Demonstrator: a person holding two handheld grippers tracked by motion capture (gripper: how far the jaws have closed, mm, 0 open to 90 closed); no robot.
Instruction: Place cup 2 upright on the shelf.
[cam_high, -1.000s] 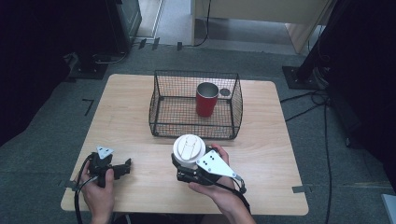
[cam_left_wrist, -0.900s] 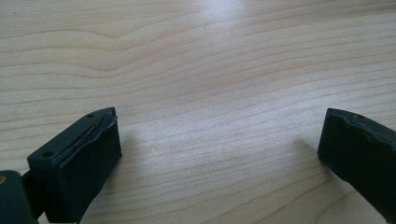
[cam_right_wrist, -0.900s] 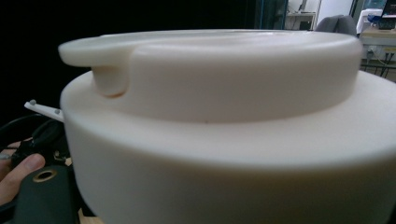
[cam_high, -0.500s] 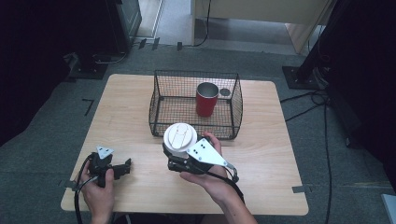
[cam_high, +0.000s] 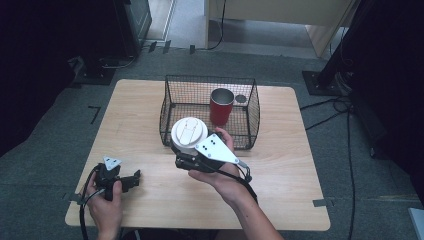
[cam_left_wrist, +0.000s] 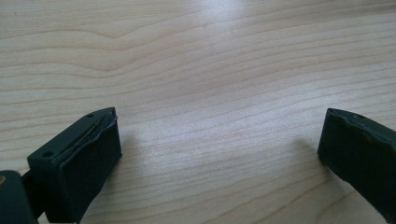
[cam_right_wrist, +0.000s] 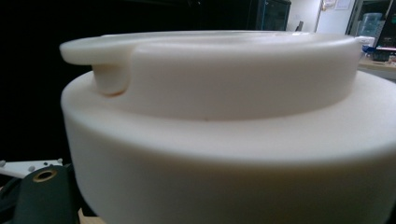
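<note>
white lidded cup (cam_high: 189, 134) clenched in right tongs (cam_high: 184, 156) at basket (cam_high: 170, 102) front rim; left tongs (cam_left_wrist: 219, 154) released.

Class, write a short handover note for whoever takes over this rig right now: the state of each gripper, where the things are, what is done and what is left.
Right gripper: shut on the white lidded cup, held above the table at the near rim of the wire basket.
Left gripper: open, holding nothing, low over the table's near left corner.
Red cup: upright inside the basket, far right part.
Done: white lidded cup gripped and off the table.
Left, probably: carry it over the rim, set it down beside the red cup and let go.
</note>
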